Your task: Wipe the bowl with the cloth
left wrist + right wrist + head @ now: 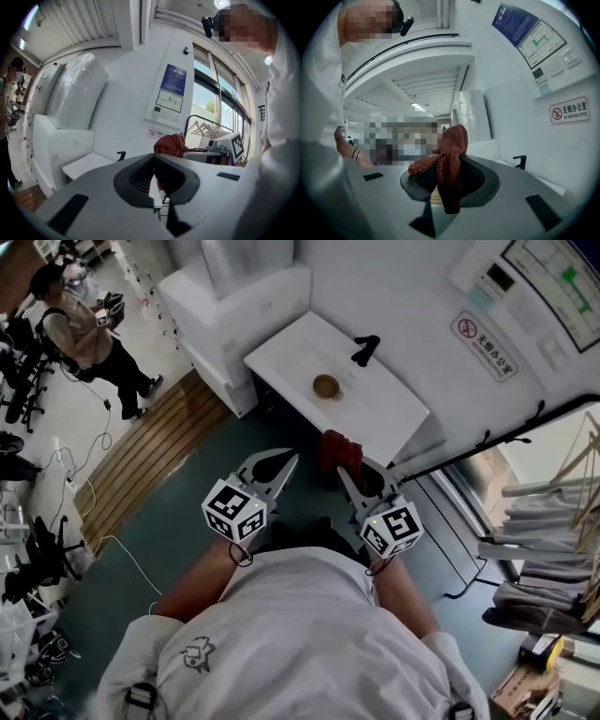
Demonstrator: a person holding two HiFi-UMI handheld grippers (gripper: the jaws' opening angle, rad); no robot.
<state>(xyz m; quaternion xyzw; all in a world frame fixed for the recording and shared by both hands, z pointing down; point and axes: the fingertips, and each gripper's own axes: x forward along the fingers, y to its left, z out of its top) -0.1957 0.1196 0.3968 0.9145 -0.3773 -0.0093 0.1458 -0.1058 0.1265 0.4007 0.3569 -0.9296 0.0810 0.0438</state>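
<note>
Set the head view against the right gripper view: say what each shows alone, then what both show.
Head view only: the bowl and the hangers.
Right gripper view only: the ceiling lights.
Both: the right gripper shut on the red cloth, the white table and the no-smoking sign.

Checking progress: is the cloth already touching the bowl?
No, the cloth is clamped in the right gripper, apart from the bowl on the table.

Bowl (326, 386) too small to tell inside — cloth (336, 448) partly hidden btwn right gripper (361, 476) jaws.
</note>
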